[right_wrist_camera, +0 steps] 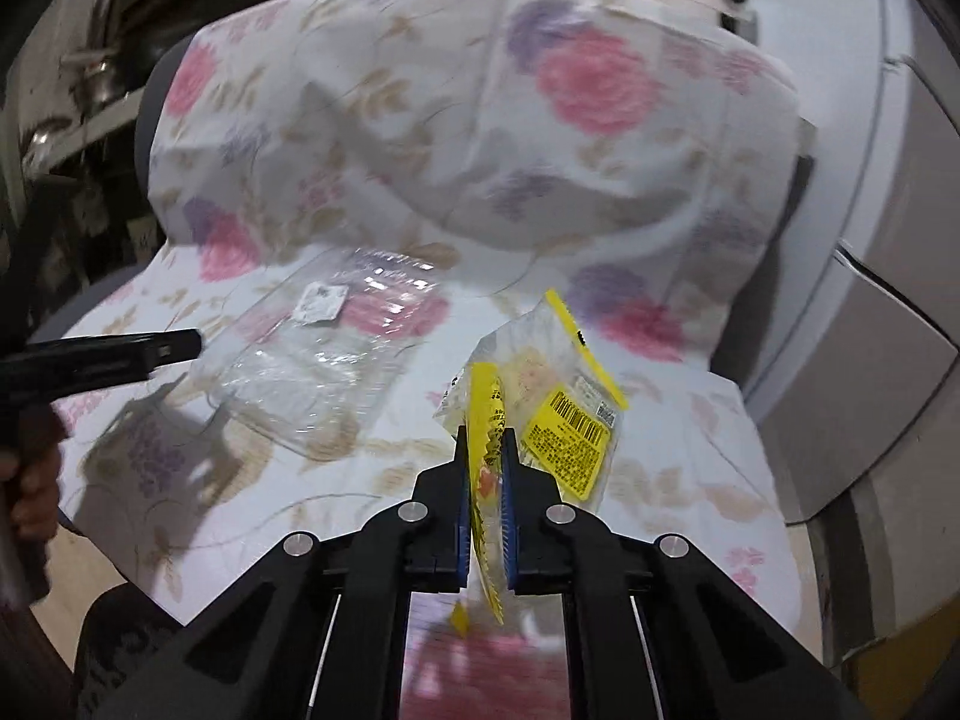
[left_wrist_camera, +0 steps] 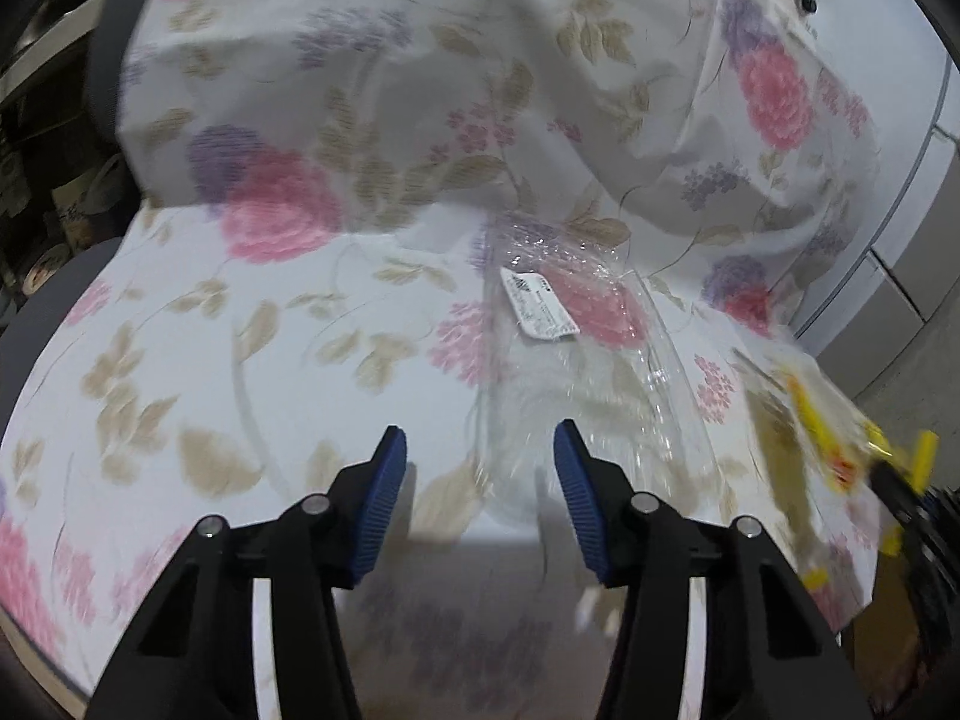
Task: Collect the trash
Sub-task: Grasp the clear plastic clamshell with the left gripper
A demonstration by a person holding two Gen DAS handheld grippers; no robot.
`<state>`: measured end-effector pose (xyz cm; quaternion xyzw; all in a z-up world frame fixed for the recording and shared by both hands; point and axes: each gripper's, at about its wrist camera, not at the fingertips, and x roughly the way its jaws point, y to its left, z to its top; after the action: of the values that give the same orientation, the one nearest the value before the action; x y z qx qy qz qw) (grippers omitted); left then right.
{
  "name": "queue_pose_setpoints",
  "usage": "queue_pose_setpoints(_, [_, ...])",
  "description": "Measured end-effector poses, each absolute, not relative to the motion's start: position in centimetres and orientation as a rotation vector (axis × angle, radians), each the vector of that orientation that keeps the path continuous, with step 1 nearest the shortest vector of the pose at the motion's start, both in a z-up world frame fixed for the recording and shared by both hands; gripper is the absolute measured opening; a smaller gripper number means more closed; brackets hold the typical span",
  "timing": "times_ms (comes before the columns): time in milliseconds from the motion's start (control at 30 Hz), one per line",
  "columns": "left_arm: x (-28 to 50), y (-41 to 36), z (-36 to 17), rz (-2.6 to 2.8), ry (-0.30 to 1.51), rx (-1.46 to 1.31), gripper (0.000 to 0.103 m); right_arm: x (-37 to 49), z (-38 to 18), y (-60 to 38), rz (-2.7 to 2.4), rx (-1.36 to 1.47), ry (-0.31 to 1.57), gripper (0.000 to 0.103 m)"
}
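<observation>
A clear plastic wrapper (left_wrist_camera: 576,360) with a white label lies on the seat of a chair draped in a floral cloth (left_wrist_camera: 240,360). My left gripper (left_wrist_camera: 480,459) stands open just in front of it, and the wrapper's near edge reaches in between the blue pads without being pressed. In the right wrist view the same wrapper (right_wrist_camera: 312,360) lies left of centre, with a left finger (right_wrist_camera: 174,345) at its edge. My right gripper (right_wrist_camera: 485,462) is shut on a yellow and clear snack wrapper (right_wrist_camera: 558,414), lifted slightly off the cloth (right_wrist_camera: 690,480). That wrapper (left_wrist_camera: 828,438) shows blurred at the right of the left view.
The cloth-covered chair back (right_wrist_camera: 480,120) rises behind the seat. A pale cabinet (right_wrist_camera: 888,360) stands close on the right. Dark shelves with metal pots (right_wrist_camera: 90,78) are at the left. A person's hand (right_wrist_camera: 30,480) holds the left gripper's handle.
</observation>
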<state>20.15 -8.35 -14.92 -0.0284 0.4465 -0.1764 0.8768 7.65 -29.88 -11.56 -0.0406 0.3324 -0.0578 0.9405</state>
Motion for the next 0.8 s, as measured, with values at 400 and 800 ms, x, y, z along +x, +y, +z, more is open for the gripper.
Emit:
queue_pose_setpoints(400, [20.2, -10.5, -13.9, -0.464, 0.911, -0.083, 0.006, 6.2, -10.3, -32.1, -0.11, -0.017, 0.62, 0.008])
queue_pose_setpoints(800, [8.2, -12.6, -8.1, -0.525, 0.755, -0.071, 0.005, -1.8, -5.8, -34.0, -0.133, 0.058, 0.516, 0.009])
